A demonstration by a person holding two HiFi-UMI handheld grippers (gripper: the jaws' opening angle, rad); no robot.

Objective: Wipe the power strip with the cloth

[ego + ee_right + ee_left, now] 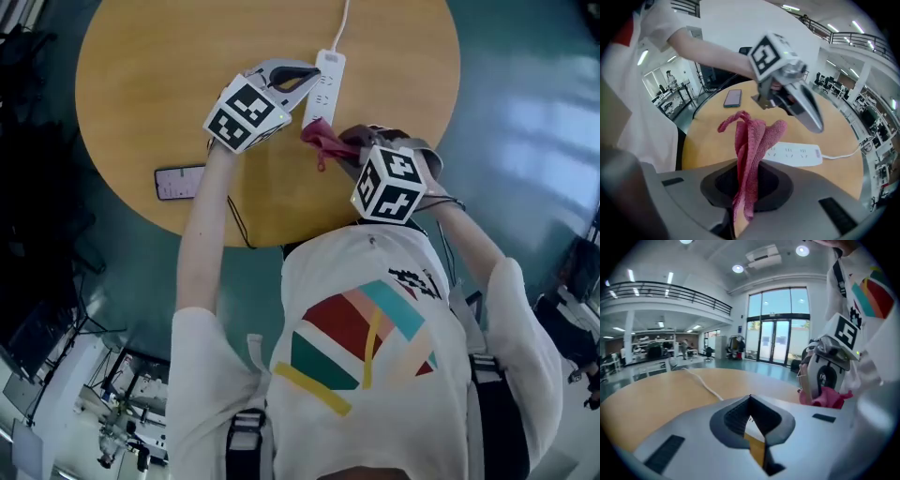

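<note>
The white power strip (326, 86) lies on the far side of the round wooden table (141, 84), with its cord running away from me. My left gripper (309, 75) hovers at the strip's left edge, shut, with nothing between its jaws (751, 420). My right gripper (349, 148) is shut on a pink-red cloth (322, 141) just near the strip's closer end. In the right gripper view the cloth (752, 138) stands up out of the gripper (743, 190), with the power strip (794, 153) beyond it and the left gripper (801, 101) above the strip.
A dark phone (178, 182) lies on the table's near-left part, also seen as the phone (733, 97) in the right gripper view. A thin black cable (239, 220) trails over the table's near edge. Teal floor surrounds the table.
</note>
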